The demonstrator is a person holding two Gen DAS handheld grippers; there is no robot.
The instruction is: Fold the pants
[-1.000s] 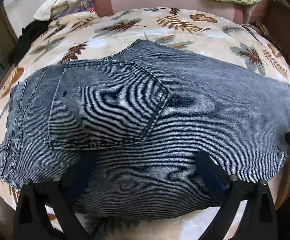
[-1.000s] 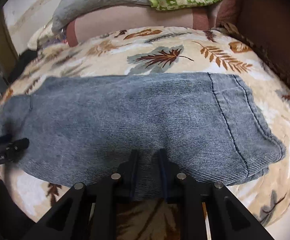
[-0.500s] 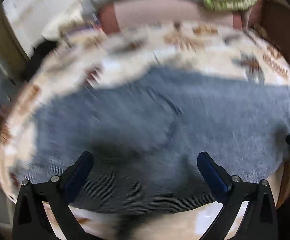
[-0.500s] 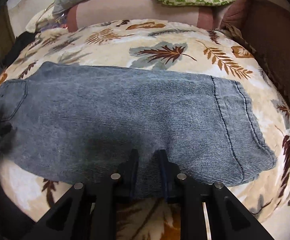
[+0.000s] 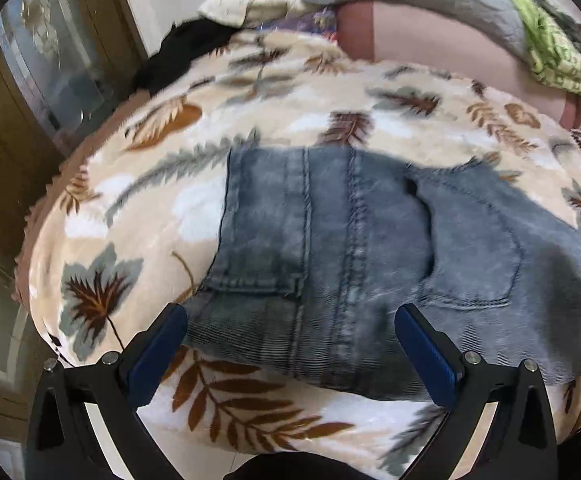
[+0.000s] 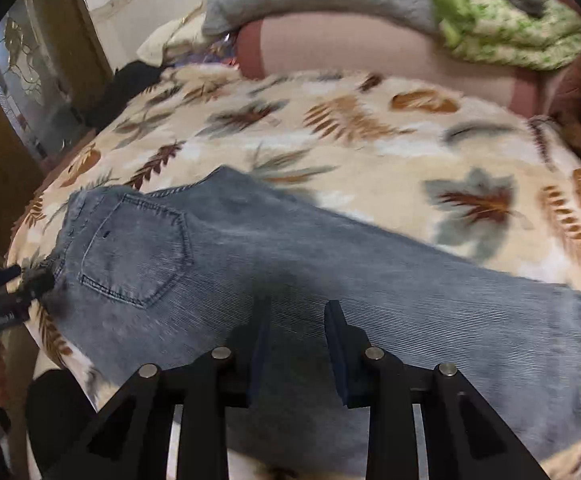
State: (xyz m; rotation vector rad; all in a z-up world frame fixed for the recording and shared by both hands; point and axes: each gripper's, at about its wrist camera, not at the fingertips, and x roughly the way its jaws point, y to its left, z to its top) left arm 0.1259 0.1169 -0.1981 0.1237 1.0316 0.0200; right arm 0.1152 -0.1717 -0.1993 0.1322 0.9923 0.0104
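The jeans [image 6: 290, 272] lie flat on the leaf-print blanket [image 6: 370, 128], folded lengthwise, back pocket [image 6: 138, 248] up. The left gripper [image 5: 290, 344] hangs over their waist end, jaws wide apart, holding nothing. The right gripper [image 6: 296, 340], over the leg, has just been opening; no cloth sits between its jaws.

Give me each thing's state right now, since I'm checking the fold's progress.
jeans: folded lengthwise, flat on the blanket, back pocket up.
left gripper: jaws wide open, nothing held.
right gripper: jaws just opening, apart, nothing pinched.
blanket: spread flat.
green cloth: folded on the pillow.
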